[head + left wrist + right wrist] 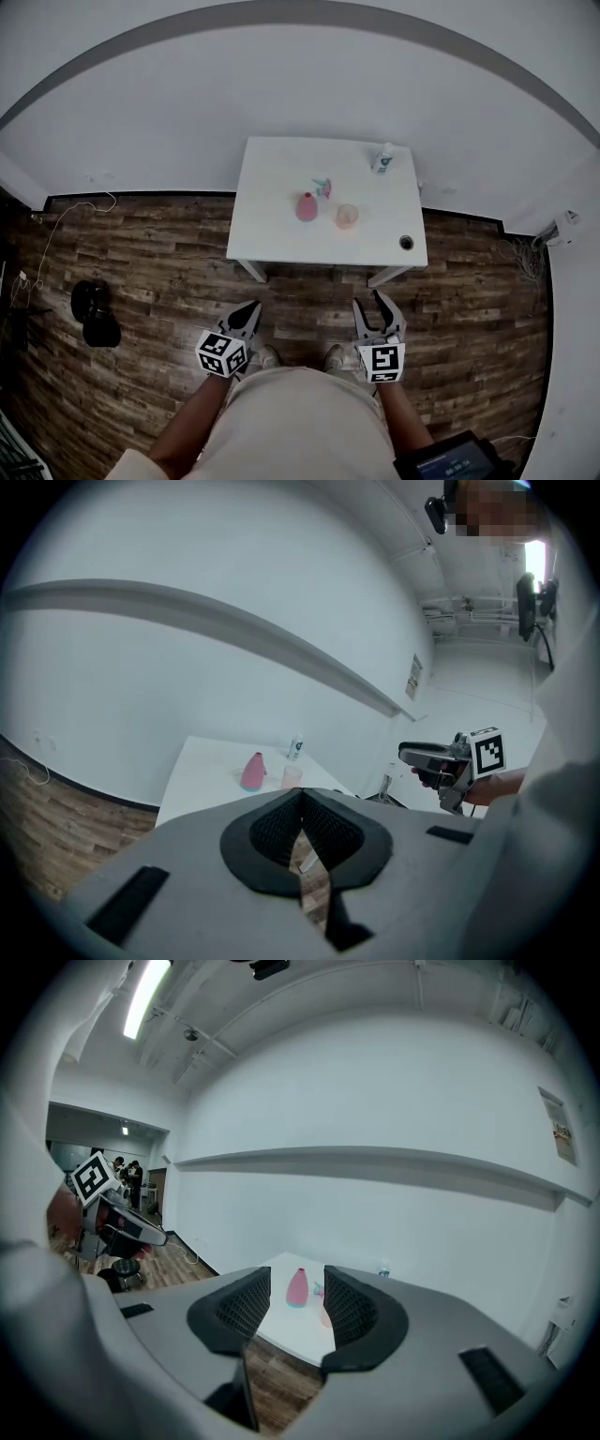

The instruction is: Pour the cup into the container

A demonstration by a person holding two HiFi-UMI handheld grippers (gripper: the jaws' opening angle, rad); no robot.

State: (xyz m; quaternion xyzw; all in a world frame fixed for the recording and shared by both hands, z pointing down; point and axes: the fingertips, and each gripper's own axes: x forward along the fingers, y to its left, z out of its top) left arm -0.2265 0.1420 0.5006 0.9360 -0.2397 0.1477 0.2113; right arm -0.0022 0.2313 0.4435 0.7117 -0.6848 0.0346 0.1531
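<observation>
On the white table (281, 159) stand a pink bottle-shaped container (306, 206) and, just to its right, a pale translucent cup (347, 217). Both grippers hang over the wooden floor, well short of the table's front edge. My left gripper (252, 307) is shut with nothing in it; its closed jaws (302, 810) point toward the container (253, 772) and cup (292, 777). My right gripper (373, 306) is open and empty. Between its jaws (296, 1305) I see the container (298, 1288); the right finger hides most of the cup (324, 1317).
A small white bottle (382, 157) stands at the table's back right, a little teal-and-pink item (322, 187) behind the container, a dark round thing (406, 242) near the front right corner. A black object (94, 314) and a cable (66, 216) lie on the floor at left.
</observation>
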